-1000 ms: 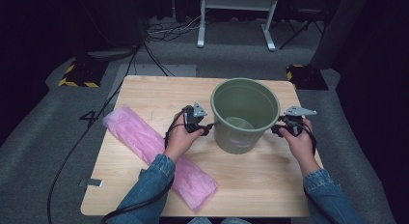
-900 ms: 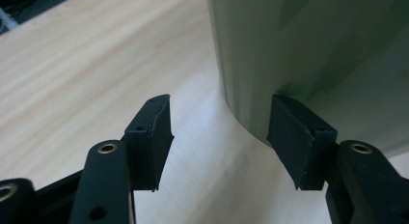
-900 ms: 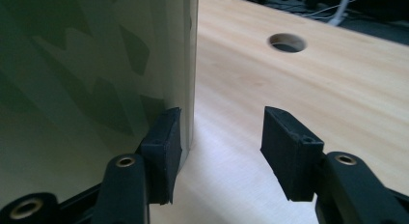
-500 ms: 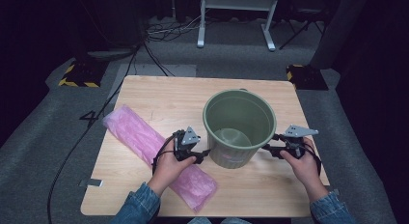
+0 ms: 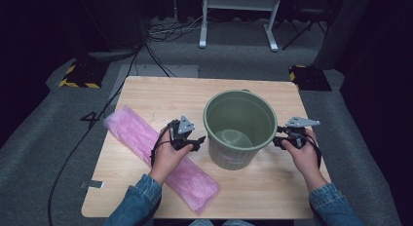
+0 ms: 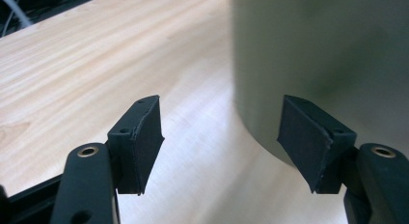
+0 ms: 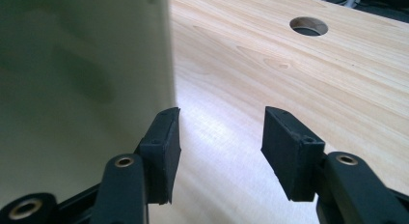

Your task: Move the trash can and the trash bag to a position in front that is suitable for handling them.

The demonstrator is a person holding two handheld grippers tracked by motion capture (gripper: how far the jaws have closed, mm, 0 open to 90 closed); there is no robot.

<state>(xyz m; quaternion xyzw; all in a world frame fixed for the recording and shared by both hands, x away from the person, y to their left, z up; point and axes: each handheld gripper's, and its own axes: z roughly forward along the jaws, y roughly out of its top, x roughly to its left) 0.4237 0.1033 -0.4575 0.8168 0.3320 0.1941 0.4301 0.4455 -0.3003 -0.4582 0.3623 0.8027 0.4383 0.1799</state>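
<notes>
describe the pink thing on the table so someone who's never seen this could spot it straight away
Start at the light wooden table and find the round olive-green plastic bucket standing near its middle. Left of the bucket, a long flat pink translucent plastic bag lies diagonally toward the near edge, passing under the person's left hand. It is the only pink, soft and flat thing there.
</notes>
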